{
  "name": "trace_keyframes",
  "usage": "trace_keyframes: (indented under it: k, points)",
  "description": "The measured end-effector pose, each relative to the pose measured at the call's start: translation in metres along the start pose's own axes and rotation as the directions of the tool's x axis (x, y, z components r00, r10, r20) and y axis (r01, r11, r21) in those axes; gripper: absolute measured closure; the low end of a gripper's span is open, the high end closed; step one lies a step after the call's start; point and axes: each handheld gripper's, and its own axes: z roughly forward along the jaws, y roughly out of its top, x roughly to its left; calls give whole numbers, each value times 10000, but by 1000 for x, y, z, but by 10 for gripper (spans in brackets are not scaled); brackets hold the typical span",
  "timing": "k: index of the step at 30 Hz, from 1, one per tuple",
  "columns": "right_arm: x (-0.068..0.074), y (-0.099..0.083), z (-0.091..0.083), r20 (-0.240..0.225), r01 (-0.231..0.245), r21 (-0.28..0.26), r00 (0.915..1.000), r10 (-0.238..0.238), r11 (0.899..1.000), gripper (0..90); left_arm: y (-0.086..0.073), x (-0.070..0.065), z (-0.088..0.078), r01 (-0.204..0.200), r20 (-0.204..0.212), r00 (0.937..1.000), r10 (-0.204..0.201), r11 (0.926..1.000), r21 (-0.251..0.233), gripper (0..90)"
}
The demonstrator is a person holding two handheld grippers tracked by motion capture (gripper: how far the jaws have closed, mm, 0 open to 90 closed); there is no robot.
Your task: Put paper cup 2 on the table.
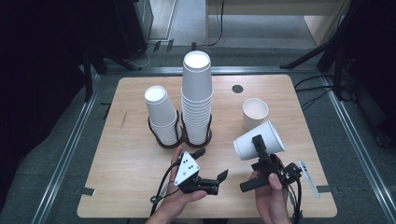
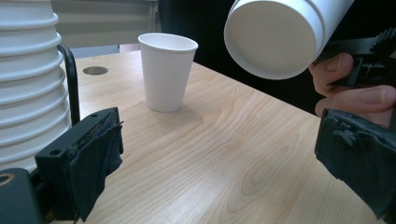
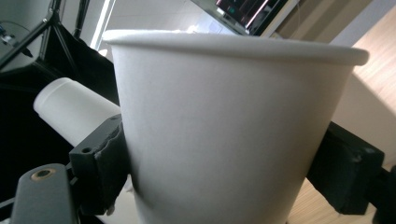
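My right gripper (image 1: 260, 145) is shut on a white paper cup (image 1: 258, 140), held tilted above the table's right front with its base toward the stacks. In the right gripper view that cup (image 3: 224, 126) sits pressed between both jaws of my right gripper (image 3: 224, 182). My left gripper (image 1: 211, 164) hovers low at the front centre, open, nothing between its jaws. From my left gripper (image 2: 219, 163) I see the held cup's base (image 2: 273, 37) up at the right and a single upright cup (image 2: 166, 72) standing beyond.
Two stacks of upturned white cups stand in black holders at the table's middle: a short stack (image 1: 161, 116) and a tall stack (image 1: 197, 98). The upright cup (image 1: 255, 113) stands right of them. A small white item (image 1: 308, 178) lies near the right front edge.
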Motion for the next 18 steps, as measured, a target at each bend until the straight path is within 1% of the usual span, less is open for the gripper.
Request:
trace_keyframes:
  k: [1, 3, 5, 6, 7, 8, 9, 14, 17, 18]
  points:
    - [-1, 0, 0, 61, 253, -59, 9997, -253, 9997, 156, 0, 0, 0, -6, -8, 10000, 6, 10000, -3, 11]
    - [-1, 2, 0, 98, 461, -123, 9989, -460, 9989, 156, 0, 0, 0, 8, -18, 10000, -8, 10000, -6, 11]
    - [-1, 2, 0, 164, 844, -220, 9963, -840, 9962, 156, 0, 0, 0, 3, -23, 10000, -3, 10000, 0, 11]
    - [0, 2, 1, 223, 1204, -269, 9925, -1198, 9924, 156, 0, 1, -1, 11, -32, 10000, -11, 10000, 1, 11]
    - [0, 2, 1, 233, 1463, -289, 9891, -1457, 9888, 156, 0, 1, -1, 13, -33, 10000, -13, 10000, -3, 11]
    - [0, 2, 1, 228, 1603, -318, 9869, -1596, 9866, 156, 0, 0, -1, 5, -44, 10000, -5, 10000, -1, 11]
    - [0, 2, 1, 191, 1646, -357, 9863, -1640, 9857, 156, 0, 1, -1, 3, -50, 10000, -3, 10000, 8, 11]
    - [0, 1, 1, 299, 2143, -431, 9766, -2132, 9758, 156, 0, 1, -1, 10, -81, 10000, -10, 10000, 11, 11]
    - [-1, 1, 2, 365, 2487, -469, 9683, -2472, 9674, 155, -1, 1, -1, 19, -90, 10000, -19, 10000, 19, 10]
    - [0, 1, 2, 419, 2639, -486, 9642, -2620, 9633, 155, -1, 1, -1, 7, -100, 9999, -7, 10000, 28, 11]
